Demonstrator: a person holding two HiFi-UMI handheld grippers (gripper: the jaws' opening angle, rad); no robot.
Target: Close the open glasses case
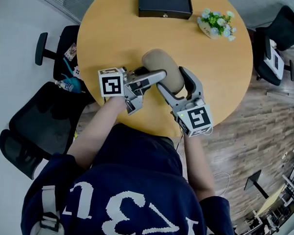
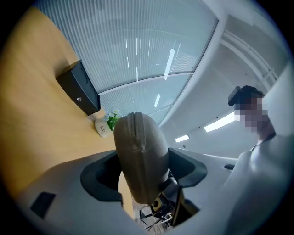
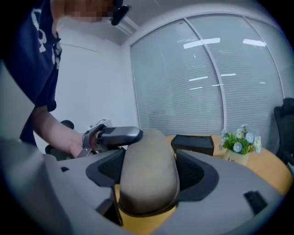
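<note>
Glasses case (image 1: pixel 163 70): taupe, rounded shell, sitting lengthwise between the pads of the right gripper (image 3: pixel 149 170), which is clamped on its two broad faces, far end sticking out past the fingertips. Left gripper (image 2: pixel 144 167) released, jaws spread wide, straddling the case's end with a gap showing on at least one side. Table (image 1: pixel 111 35) lies below both; black box (image 1: pixel 165 4) and flower pot (image 1: pixel 217 22) sit well beyond the fingertips. Risk, as I judge it: only one grip holds a smooth, curved shell, so a twist or nudge from the left jaws could roll it out. The left gripper view alone shows the zip seam, apparently shut along the visible stretch. The right gripper view shows only plain shell, plus one left jaw across its top.
</note>
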